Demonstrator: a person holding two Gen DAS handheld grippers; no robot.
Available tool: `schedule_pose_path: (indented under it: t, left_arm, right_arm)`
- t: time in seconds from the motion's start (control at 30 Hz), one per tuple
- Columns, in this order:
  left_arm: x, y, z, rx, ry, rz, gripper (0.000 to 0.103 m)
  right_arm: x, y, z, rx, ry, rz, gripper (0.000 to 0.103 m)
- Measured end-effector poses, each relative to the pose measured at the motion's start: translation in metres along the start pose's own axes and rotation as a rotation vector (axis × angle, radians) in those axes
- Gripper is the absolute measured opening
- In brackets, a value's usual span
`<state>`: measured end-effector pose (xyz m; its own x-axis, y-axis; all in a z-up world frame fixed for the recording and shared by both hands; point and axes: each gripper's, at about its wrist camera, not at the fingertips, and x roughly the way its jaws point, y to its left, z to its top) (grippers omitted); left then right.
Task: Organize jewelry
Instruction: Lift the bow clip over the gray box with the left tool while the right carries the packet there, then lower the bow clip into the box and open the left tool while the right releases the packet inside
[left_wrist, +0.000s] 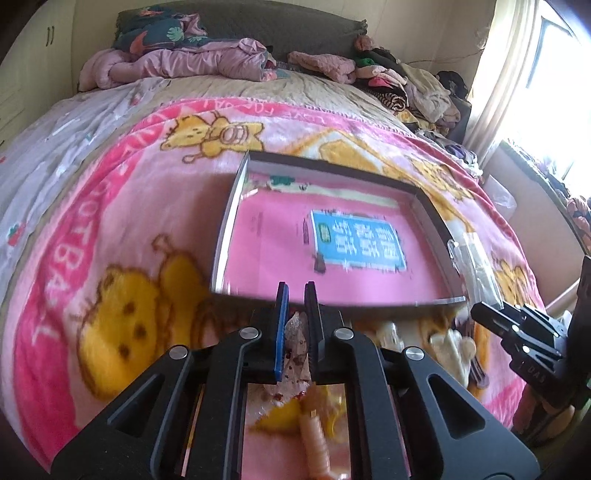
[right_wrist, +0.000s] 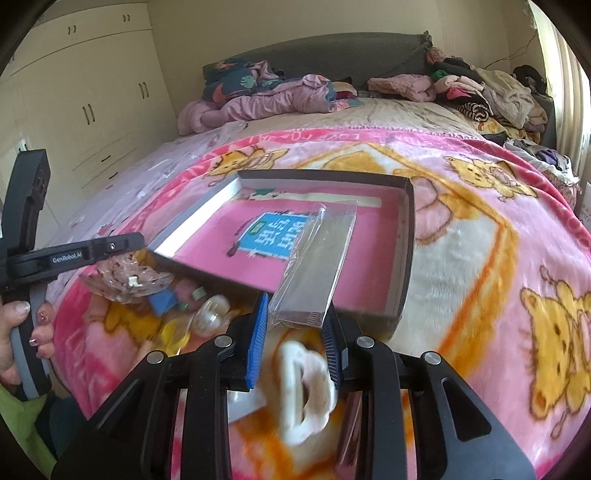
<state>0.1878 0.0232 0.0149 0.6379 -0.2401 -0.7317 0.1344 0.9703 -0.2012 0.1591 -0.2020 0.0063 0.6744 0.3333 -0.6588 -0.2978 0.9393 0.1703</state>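
My left gripper (left_wrist: 296, 286) is shut on a small clear bag (left_wrist: 295, 332) holding reddish beads, just short of the near wall of a shallow cardboard box (left_wrist: 225, 221) with a pink floor and a blue label. In the right wrist view that bag (right_wrist: 125, 277) hangs under the left gripper (right_wrist: 142, 238), above loose jewelry (right_wrist: 207, 317) on the blanket. My right gripper (right_wrist: 297, 301) is shut on a clear rectangular plastic case (right_wrist: 317, 258), tilted over the box's near wall (right_wrist: 406, 258). The left wrist view has the case (left_wrist: 476, 266) and the right gripper (left_wrist: 476, 310) at the box's right corner.
A pink cartoon-bear blanket (right_wrist: 498, 277) covers the bed. A white hair clip (right_wrist: 303, 387) lies under the right gripper. Clothes (right_wrist: 498, 96) and bedding (right_wrist: 266, 99) pile up at the headboard. A hand (right_wrist: 22, 332) holds the left gripper's handle. Wardrobes (right_wrist: 92, 92) stand left, a window (left_wrist: 546, 92) right.
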Motion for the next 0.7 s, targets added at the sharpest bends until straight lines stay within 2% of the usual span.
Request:
schedule_pose_path:
  t: [0.27,0.43,0.7]
  left_arm:
    - [0.022,0.003,0.036,0.002,-0.002,0.013,0.004]
    - [0.035,0.008,0.056,-0.021,0.002,0.008,0.003]
    - [0.049,0.003,0.087,-0.001,-0.009,0.003,0.002]
  right_arm:
    - [0.028,-0.016,0.017,0.019,0.018,-0.013,0.027]
    - [0.04,-0.022,0.02,0.027,0.032,-0.017,0.027]
    - [0.053,-0.032,0.025,0.049,0.046,-0.03,0.027]
